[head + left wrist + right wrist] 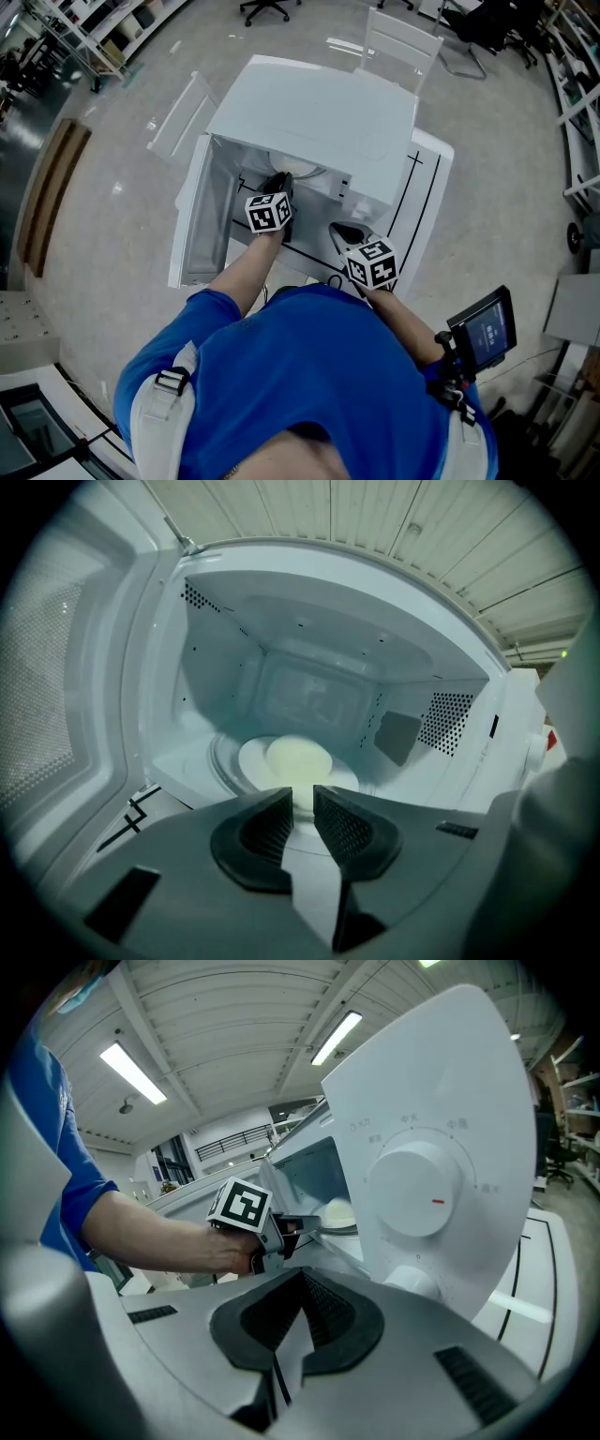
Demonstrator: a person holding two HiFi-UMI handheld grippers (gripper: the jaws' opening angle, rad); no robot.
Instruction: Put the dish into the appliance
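Door [202, 225] open at left. The left claw [302, 796] pinches the near rim of the dish [298, 759], already inside the microwave [314, 112]. Withdrawing while still clenched could drag it out. The right claw [302, 1277] is closed on nothing.

Left hand-held gripper [302, 799] is stretched out forward, jaws pinching the dish [298, 761] rim, while the right hand-held gripper [301, 1279] sits further back, jaws closed and empty.
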